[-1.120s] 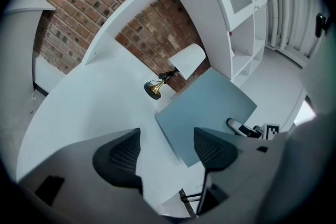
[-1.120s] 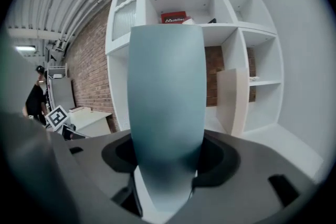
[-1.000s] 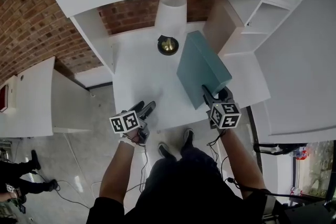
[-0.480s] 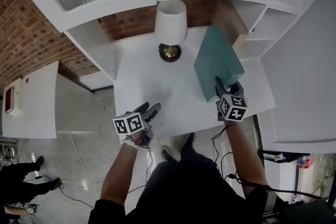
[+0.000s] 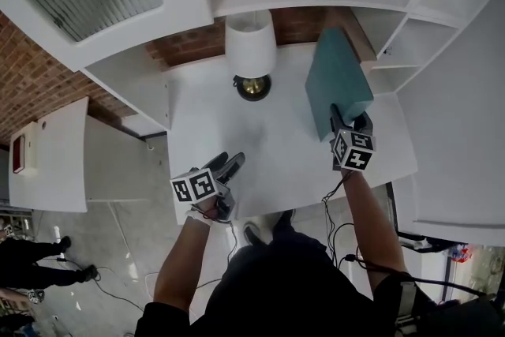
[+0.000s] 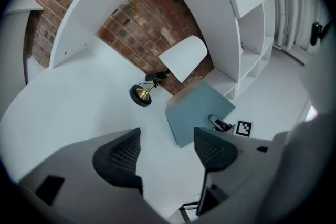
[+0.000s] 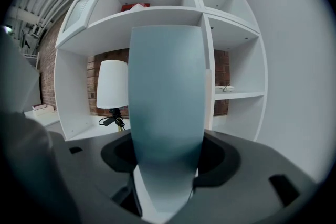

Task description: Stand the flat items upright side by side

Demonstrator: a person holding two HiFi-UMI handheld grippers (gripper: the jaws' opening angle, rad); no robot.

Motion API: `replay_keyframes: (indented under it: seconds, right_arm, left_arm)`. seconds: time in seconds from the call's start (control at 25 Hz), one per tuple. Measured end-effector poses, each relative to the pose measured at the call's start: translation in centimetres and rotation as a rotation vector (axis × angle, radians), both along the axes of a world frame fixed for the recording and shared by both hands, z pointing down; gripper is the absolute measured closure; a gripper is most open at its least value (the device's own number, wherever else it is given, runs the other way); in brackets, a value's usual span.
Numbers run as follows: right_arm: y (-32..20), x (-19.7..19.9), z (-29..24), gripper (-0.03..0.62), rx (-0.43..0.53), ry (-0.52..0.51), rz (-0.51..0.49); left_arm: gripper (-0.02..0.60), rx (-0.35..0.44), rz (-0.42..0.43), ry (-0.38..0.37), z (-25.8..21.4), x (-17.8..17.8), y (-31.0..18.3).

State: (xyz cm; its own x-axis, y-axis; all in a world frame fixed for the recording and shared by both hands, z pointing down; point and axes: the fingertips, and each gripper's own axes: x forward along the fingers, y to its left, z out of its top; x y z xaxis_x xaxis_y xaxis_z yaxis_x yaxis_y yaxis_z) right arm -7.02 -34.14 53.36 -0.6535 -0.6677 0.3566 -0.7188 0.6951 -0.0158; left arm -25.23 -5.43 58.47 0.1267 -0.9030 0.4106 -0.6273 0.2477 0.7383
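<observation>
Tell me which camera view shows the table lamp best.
The left gripper view: the lamp shows whole, white shade, stem and brass base. The head view looks down on it, so the shade hides the stem. In the right gripper view its base is out of sight.

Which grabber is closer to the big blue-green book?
Right. The right gripper has its jaws clamped on the teal book; the left gripper hangs open and empty near the front edge of the desk, apart from it.
</observation>
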Motion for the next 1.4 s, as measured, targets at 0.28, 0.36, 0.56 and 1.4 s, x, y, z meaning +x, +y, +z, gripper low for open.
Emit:
replay_keyframes:
  seconds: [0.28,0.36,0.56,1.4]
  right_arm:
    - [-3.4,-1.6,0.7,0.31,0.008,0.005,-0.009]
    - [-4.2,-2.2,1.1,0.309,0.008,0.008,-0.019]
    - [-5.5,-3.2,1.4,0.304,0.023,0.004,-0.028]
    - [0.2,-0.7,2.6,0.341,0.014,0.019,-0.01]
  left_arm:
    - [0.264,0.015,0.013,-0.008,-1.2,0.1,-2.6]
    - [0.264,0.015,0.014,-0.011,-1.4,0.0,-3.1]
    - [0.264,0.007,0.01,-0.019,-1.8,-0.4,-3.7]
    - [0.264,-0.004,0.074,0.01,-0.4,2.9,-5.5]
